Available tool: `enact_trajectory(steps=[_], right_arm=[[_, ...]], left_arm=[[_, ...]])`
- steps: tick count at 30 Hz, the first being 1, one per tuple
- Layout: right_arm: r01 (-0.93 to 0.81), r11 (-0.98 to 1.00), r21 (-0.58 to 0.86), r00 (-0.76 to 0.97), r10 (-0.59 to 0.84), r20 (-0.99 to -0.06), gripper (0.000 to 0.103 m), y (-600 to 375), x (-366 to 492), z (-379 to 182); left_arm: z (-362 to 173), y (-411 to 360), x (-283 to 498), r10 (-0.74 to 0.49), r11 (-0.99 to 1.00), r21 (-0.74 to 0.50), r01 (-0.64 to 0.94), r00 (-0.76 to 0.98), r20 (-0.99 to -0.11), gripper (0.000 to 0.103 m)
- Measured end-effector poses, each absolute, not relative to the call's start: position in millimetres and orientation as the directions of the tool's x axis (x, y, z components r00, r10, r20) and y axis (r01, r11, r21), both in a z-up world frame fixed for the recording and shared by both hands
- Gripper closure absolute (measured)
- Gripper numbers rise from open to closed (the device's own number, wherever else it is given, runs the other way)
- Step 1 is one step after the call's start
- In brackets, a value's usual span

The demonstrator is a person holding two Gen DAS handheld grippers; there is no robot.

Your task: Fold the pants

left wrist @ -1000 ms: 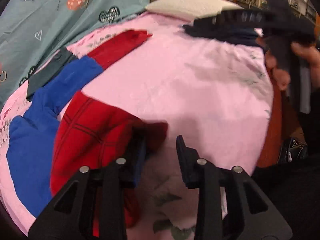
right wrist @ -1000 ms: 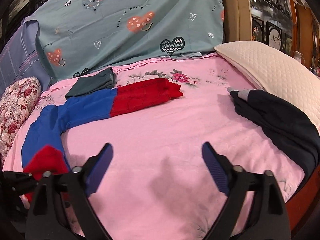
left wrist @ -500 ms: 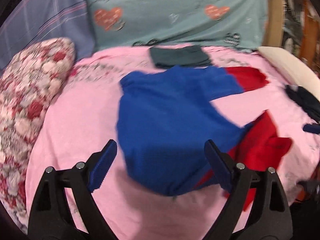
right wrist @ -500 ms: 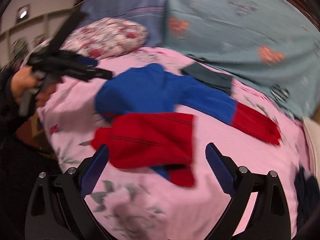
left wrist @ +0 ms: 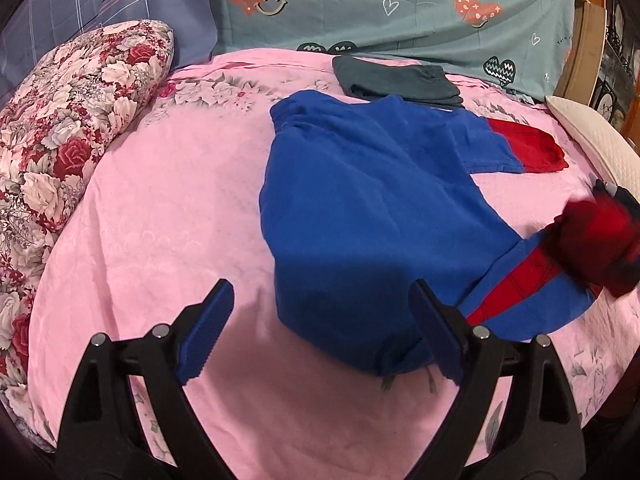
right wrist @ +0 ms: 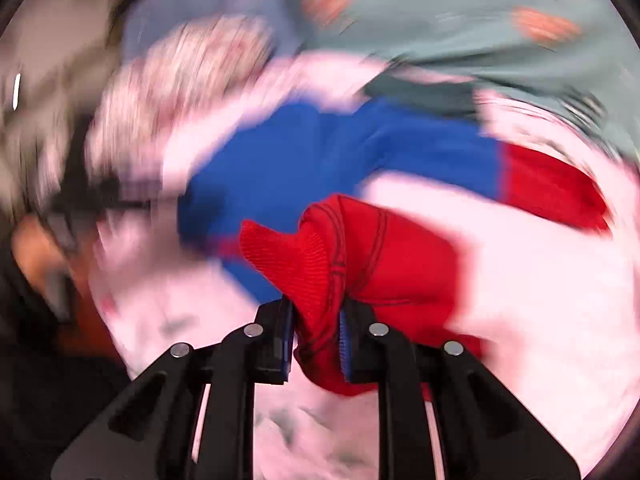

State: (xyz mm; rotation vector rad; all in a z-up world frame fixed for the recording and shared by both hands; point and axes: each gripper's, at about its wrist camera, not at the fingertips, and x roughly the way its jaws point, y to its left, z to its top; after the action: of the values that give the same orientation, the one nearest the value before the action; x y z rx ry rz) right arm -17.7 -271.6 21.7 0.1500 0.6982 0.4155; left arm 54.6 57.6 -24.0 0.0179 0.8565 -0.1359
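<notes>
Your right gripper (right wrist: 314,336) pinches the pants' (left wrist: 372,216) red ribbed cuff (right wrist: 320,264); your left gripper (left wrist: 320,332) fingers spread wide over soft blue fabric at 12 o'clock on the pink bed (left wrist: 168,220).

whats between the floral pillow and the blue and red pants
Only bare pink bedsheet separates the floral pillow from the pants; the left wrist view shows it clearly.

My right wrist view is smeared by motion; the flowered pillow (right wrist: 188,64) and bedsheet (right wrist: 540,280) are only streaks. On my left view, the red trouser cuff (left wrist: 596,240) at the edge is blurred.
</notes>
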Motion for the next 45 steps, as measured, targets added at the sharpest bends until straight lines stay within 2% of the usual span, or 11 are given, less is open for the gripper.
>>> enact_trajectory(steps=[4, 8, 15, 22, 25, 27, 28, 33, 36, 39, 45], right_arm=[[0.000, 0.851, 0.525, 0.838, 0.287, -0.465, 0.085, -424, -47, 25], [0.425, 0.820, 0.382, 0.759, -0.094, -0.644, 0.079, -499, -72, -20], [0.309, 0.857, 0.412, 0.830, -0.031, -0.557, 0.030, -486, -78, -3], [0.300, 0.927, 0.227, 0.648, -0.024, -0.761, 0.011, -459, -2, -33], [0.292, 0.927, 0.233, 0.542, 0.040, -0.839, 0.042, -458, 24, -64], [0.198, 0.935, 0.295, 0.612, 0.117, -0.782, 0.086, -456, 26, -50], [0.166, 0.937, 0.308, 0.667, 0.123, -0.735, 0.086, -456, 23, -34], [0.078, 0.973, 0.219, 0.893, 0.029, -0.449, 0.086, -474, -25, 63], [0.150, 0.972, 0.181, 0.930, -0.077, -0.360, 0.086, -507, -49, 82], [0.310, 0.940, 0.144, 0.895, -0.237, -0.378, 0.068, -541, -67, 64], [0.383, 0.882, 0.275, 0.882, -0.260, -0.392, 0.031, -542, -97, 21]], left_arm=[[-29, 54, 55, -0.131, 0.988, -0.046, 0.149, 0.630, -0.766, 0.013], [-33, 47, 55, -0.136, 0.982, -0.027, 0.185, 0.610, -0.781, 0.012], [-31, 60, 68, -0.098, 0.990, -0.017, 0.140, 0.599, -0.794, 0.012], [-63, 76, 126, -0.244, 0.969, -0.236, 0.077, 0.485, -0.840, 0.011], [-65, 61, 139, -0.267, 0.962, -0.262, 0.081, 0.490, -0.830, 0.008], [-62, 54, 142, -0.316, 0.946, -0.309, 0.099, 0.496, -0.809, 0.041], [-60, 54, 143, -0.324, 0.941, -0.327, 0.084, 0.494, -0.807, 0.087], [-5, 41, 103, -0.297, 0.954, -0.261, 0.149, 0.593, -0.749, 0.093], [24, 16, 76, -0.287, 0.957, -0.191, 0.219, 0.601, -0.746, 0.079], [33, -2, 68, -0.275, 0.955, -0.147, 0.259, 0.573, -0.772, 0.003], [21, 28, 77, -0.213, 0.975, -0.135, 0.179, 0.553, -0.805, 0.002]])
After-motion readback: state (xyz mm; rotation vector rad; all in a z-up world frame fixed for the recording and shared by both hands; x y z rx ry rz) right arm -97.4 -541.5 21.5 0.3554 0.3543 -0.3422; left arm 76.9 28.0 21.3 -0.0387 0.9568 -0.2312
